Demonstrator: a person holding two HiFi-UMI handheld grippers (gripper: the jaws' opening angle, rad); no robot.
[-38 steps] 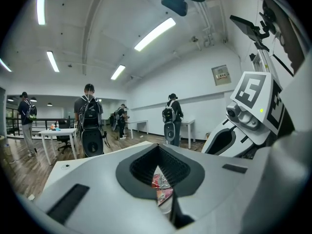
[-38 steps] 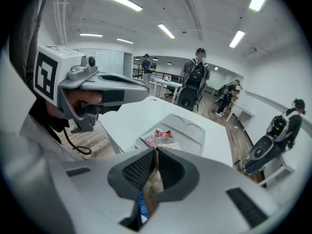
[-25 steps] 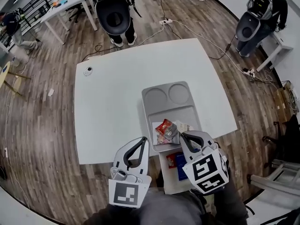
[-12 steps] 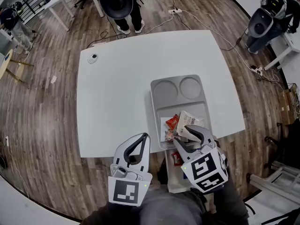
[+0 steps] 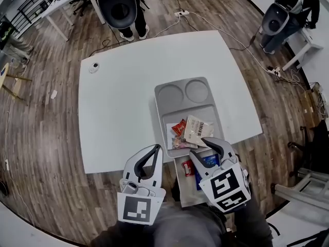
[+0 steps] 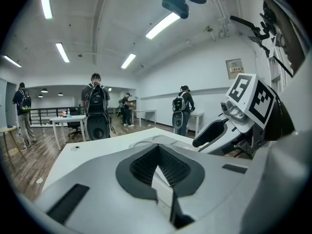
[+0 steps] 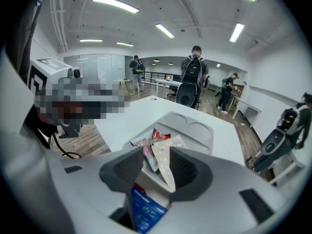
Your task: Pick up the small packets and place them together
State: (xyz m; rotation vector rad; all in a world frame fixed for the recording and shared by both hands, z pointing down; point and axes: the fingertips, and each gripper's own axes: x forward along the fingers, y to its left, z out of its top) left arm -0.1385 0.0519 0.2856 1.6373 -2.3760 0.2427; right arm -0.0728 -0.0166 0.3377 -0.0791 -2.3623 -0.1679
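A grey tray (image 5: 165,98) on the white table holds a red packet (image 5: 179,127), a cream packet (image 5: 198,130) and a pinkish packet (image 5: 180,143) heaped in its near compartment. A red packet (image 5: 187,168) and a blue packet (image 5: 209,162) lie on a small white stand just below the table's near edge. My right gripper (image 5: 204,152) hovers over that stand; its jaws have just been opening and stand open, gripping nothing. In the right gripper view the cream packet (image 7: 163,152) and blue packet (image 7: 144,206) show beyond the right gripper (image 7: 157,155). My left gripper (image 5: 154,151) hangs shut and empty at the table's near edge.
A small round object (image 5: 93,67) lies at the table's far left corner. People with large backpacks stand beyond the table (image 5: 119,6) and at the far right (image 5: 280,14). Cables trail over the wooden floor (image 5: 205,22). Other white tables (image 5: 61,4) stand farther off.
The right gripper was shut on the cream packet over the tray; it let go, opened and drew back toward me. The packet now lies in the tray. The left gripper kept still.
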